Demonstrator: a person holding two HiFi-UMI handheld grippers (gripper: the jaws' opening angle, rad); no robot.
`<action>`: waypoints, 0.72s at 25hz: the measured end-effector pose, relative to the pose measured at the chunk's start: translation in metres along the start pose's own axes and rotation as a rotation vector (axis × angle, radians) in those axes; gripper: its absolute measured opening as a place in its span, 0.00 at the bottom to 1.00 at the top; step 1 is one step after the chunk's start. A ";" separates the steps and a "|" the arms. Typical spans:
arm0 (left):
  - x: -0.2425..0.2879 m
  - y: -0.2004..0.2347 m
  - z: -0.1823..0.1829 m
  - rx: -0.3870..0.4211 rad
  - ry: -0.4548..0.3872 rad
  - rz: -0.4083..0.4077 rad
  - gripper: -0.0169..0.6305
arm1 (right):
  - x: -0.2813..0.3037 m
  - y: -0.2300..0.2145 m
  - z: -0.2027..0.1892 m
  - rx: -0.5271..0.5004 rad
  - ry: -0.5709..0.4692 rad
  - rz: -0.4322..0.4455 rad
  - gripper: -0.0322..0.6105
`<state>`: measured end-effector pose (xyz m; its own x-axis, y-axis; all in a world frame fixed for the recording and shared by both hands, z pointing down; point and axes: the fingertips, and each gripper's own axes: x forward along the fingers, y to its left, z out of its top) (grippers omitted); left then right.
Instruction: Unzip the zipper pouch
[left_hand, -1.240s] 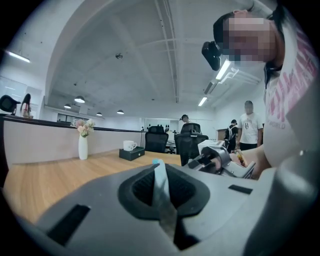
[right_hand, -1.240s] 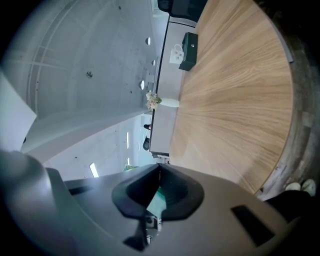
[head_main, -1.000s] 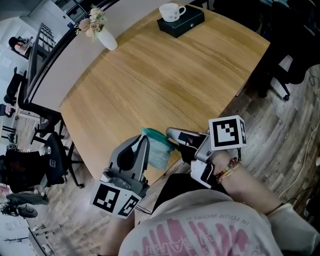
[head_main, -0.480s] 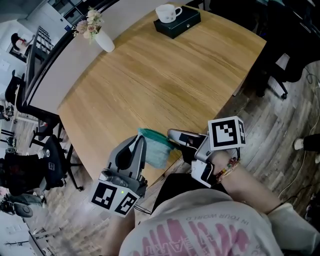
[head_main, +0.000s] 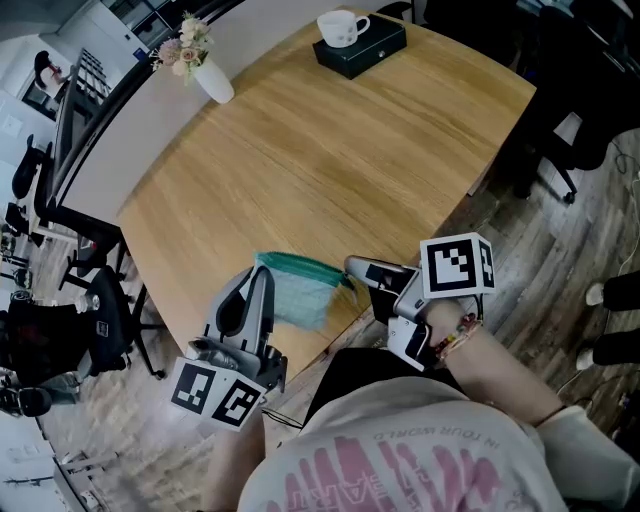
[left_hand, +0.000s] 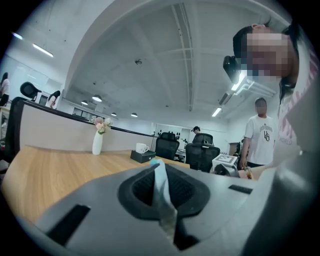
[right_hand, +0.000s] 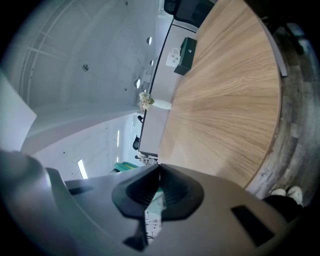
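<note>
Pale oak-grained wooden table (head_main: 330, 150) fills most of the office floor space, with a white vase of flowers (head_main: 213, 80) and a white cup (head_main: 342, 27) on a dark box (head_main: 365, 45) at its far side. At the near edge, a translucent teal fabric zipper pouch (head_main: 300, 298) hangs stretched between the two claws, just over the table's rim. The left gripper (head_main: 260, 278) is pinched tight on the pouch's left end, a thin pale strip of its fabric caught between the pads. The right gripper (head_main: 352, 270) is likewise closed on the right end, clamping a pale teal piece with some print on it. I cannot tell whether that piece is the zipper pull or only a tab. The dark green zipper line runs along the pouch's far edge, and how far it is open is too small to judge. To my eye, the work is at the pulling stage. Next, one claw must anchor the fabric while the other draws the slider straight along the zipper line, keeping the pouch taut so it does not bunch.
</note>
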<state>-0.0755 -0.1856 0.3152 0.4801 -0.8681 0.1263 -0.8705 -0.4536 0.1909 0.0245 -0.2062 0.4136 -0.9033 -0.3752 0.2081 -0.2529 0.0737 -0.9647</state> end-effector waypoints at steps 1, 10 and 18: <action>-0.001 0.002 0.001 -0.002 -0.002 0.005 0.05 | -0.002 -0.002 0.000 0.007 -0.003 -0.004 0.05; -0.007 0.009 0.004 -0.021 -0.011 0.036 0.05 | -0.007 -0.012 0.001 0.022 -0.005 -0.028 0.05; -0.014 0.020 -0.013 -0.042 0.017 0.068 0.05 | -0.011 -0.020 0.001 0.035 -0.024 -0.038 0.05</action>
<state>-0.0982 -0.1800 0.3298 0.4225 -0.8926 0.1570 -0.8958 -0.3850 0.2221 0.0401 -0.2043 0.4304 -0.8844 -0.3993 0.2416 -0.2745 0.0263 -0.9612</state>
